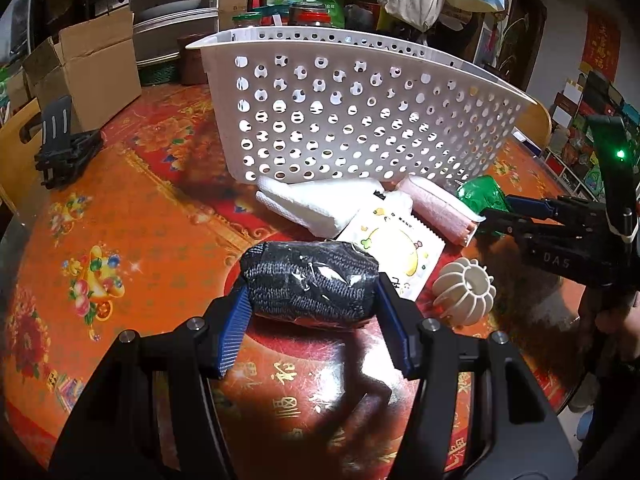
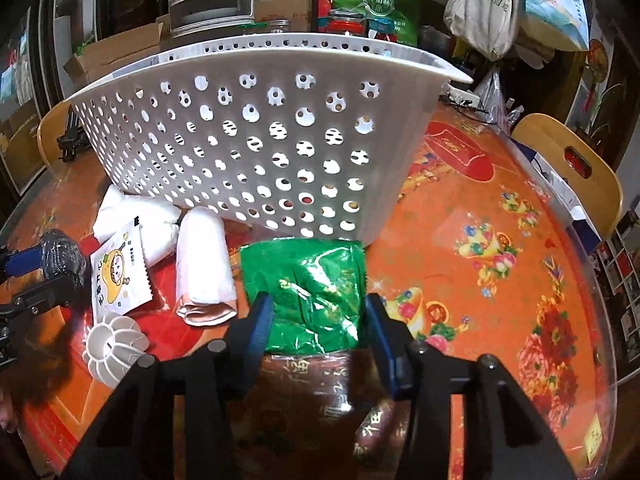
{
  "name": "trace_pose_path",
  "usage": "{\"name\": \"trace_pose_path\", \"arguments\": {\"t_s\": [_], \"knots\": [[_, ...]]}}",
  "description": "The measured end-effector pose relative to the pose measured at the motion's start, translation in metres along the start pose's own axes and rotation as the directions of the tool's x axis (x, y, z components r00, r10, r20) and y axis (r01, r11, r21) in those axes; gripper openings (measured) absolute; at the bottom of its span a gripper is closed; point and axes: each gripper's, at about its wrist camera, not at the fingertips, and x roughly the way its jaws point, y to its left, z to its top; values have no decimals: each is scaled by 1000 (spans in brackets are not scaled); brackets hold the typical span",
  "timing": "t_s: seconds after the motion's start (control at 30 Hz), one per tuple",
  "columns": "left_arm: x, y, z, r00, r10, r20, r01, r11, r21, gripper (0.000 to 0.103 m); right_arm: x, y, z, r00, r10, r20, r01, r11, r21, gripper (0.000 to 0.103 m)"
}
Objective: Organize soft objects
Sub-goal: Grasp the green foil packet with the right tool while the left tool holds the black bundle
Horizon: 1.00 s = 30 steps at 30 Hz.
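- My left gripper (image 1: 312, 312) is clamped on the dark knit roll (image 1: 310, 282), in front of the white basket (image 1: 360, 120), its long axis crosswise between my pads.
- My right gripper (image 2: 316, 320) straddles the green foil packet (image 2: 308, 292), which touches the basket's near corner. The left pad looks to be on it; at the right pad I cannot tell.
- Both loads must rise over the basket's near wall, I judge; the right is nearer.

White perforated basket (image 1: 352, 120), shiny green foil packet (image 2: 312, 292), black knitted bundle (image 1: 312, 280), orange-red floral tablecloth (image 1: 140, 220), pale pink roll (image 2: 204, 264).
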Motion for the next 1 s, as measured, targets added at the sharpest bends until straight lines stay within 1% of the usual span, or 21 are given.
{"name": "trace_pose_path", "arguments": {"t_s": [0.17,0.3,0.53,0.73,0.87,1.0], "knots": [[1,0,0,1000,1,-4,-1,1000,4,57,1,1,1,1000,0,-5,0,1000,-9,46],[2,-1,0,1000,-1,-8,1,1000,6,57,3,-6,2,999,32,-9,-32,999,4,46],[3,-1,1,1000,-4,-12,4,1000,9,57,6,-7,3,999,49,-8,-49,999,-18,44],[4,-2,1,1000,-8,-16,8,1000,15,57,6,-11,2,997,77,-11,-77,997,-6,43],[3,-1,2,1000,-10,-10,10,1000,9,57,6,-7,1,998,67,-9,-67,997,-28,42],[5,-1,2,1000,-12,-17,12,1000,9,57,5,-6,-1,997,76,-6,-77,996,-35,41]]}}
